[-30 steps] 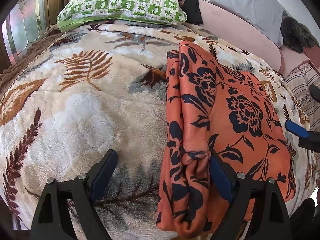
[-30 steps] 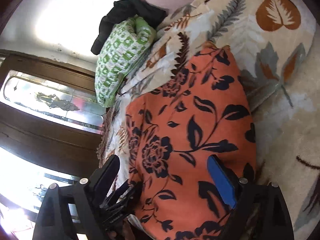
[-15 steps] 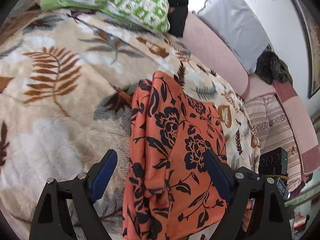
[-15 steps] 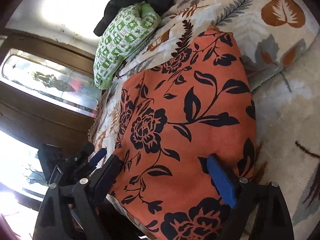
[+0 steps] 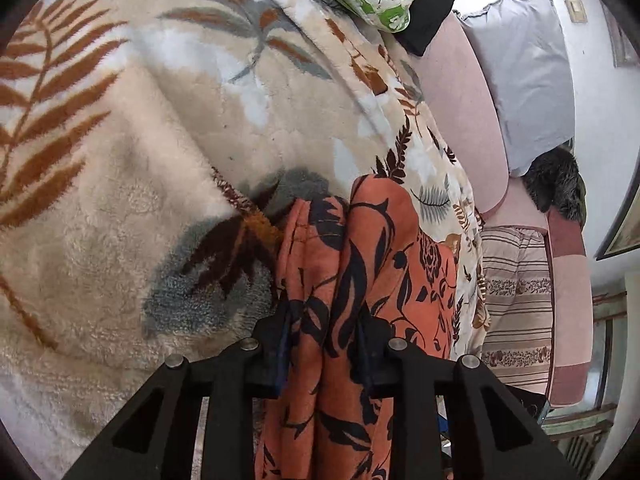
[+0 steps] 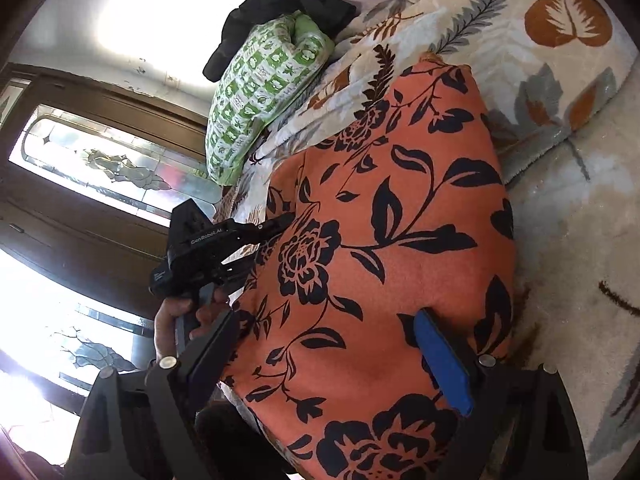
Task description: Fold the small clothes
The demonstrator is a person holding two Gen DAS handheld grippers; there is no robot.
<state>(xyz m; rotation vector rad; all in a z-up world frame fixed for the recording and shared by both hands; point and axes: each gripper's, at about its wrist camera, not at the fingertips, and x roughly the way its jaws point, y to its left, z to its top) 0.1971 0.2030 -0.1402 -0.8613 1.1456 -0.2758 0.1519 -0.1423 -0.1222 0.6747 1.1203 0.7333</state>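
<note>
An orange garment with a black flower print (image 6: pixel 384 248) lies on a leaf-patterned blanket. In the left wrist view my left gripper (image 5: pixel 324 344) is shut on a bunched fold of the garment (image 5: pixel 336 300) at its near edge. In the right wrist view my right gripper (image 6: pixel 324 356) is open, its fingers apart over the garment's near part, the blue pad (image 6: pixel 442 360) resting above the cloth. The left gripper (image 6: pixel 264 232) shows there at the garment's left edge, held by a hand.
The fleece blanket (image 5: pixel 120 200) covers the bed. A green checked pillow (image 6: pixel 260 92) and a black cloth (image 6: pixel 288 4) lie at the far end. A pink sofa with a grey cushion (image 5: pixel 528 80) stands beyond. Dark wooden doors with glass (image 6: pixel 92 168) are to the left.
My left gripper has closed on the garment's edge fold and moved in close to it. My right gripper has stayed open over the garment.
</note>
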